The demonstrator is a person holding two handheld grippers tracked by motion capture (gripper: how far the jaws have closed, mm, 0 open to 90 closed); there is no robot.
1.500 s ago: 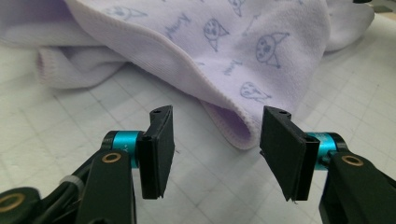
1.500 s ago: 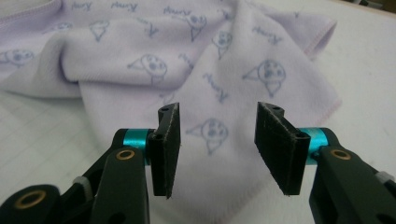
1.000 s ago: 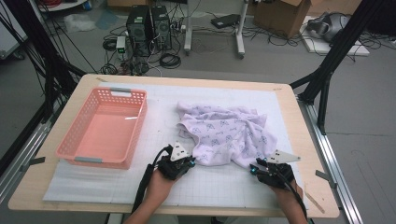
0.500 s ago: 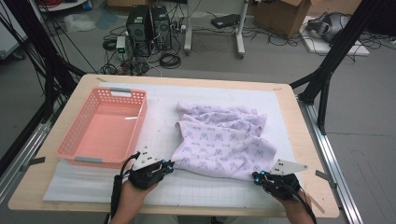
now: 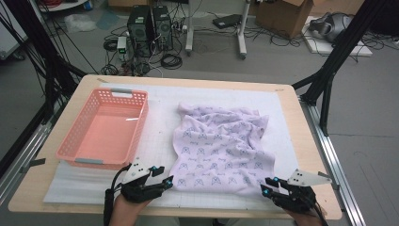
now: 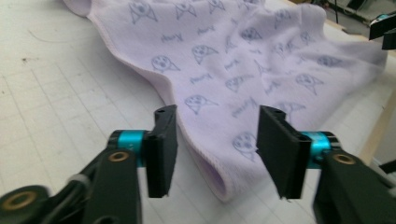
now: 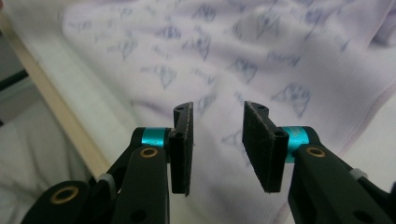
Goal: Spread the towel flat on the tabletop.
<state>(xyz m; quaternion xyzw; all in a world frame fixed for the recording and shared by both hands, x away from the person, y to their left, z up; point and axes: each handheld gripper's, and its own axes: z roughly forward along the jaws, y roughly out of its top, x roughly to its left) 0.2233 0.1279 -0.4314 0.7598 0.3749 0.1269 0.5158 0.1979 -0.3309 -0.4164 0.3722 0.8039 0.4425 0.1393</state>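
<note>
A lilac cloth (image 5: 221, 146) printed with small grey animal faces lies spread flat on the white gridded mat (image 5: 160, 106). My left gripper (image 5: 162, 176) sits at its near left corner and has just been opening. In the left gripper view the jaws (image 6: 218, 114) stand apart, with the cloth's corner (image 6: 212, 179) lying loose between them and untouched by the pads. My right gripper (image 5: 268, 186) is at the near right corner and has also just been opening. Its jaws (image 7: 219, 109) are apart above the cloth (image 7: 243, 56), gripping nothing.
A pink plastic basket (image 5: 103, 127), with nothing in it, stands on the left of the mat. The wooden table (image 5: 301, 141) has a narrow bare strip on the right and along the front edge. Computer towers and cables lie on the floor behind.
The bunched cloth has been drawn toward the front edge and now lies flat. Both grippers moved nearer the front edge, then let go of the corners as their jaws parted.
</note>
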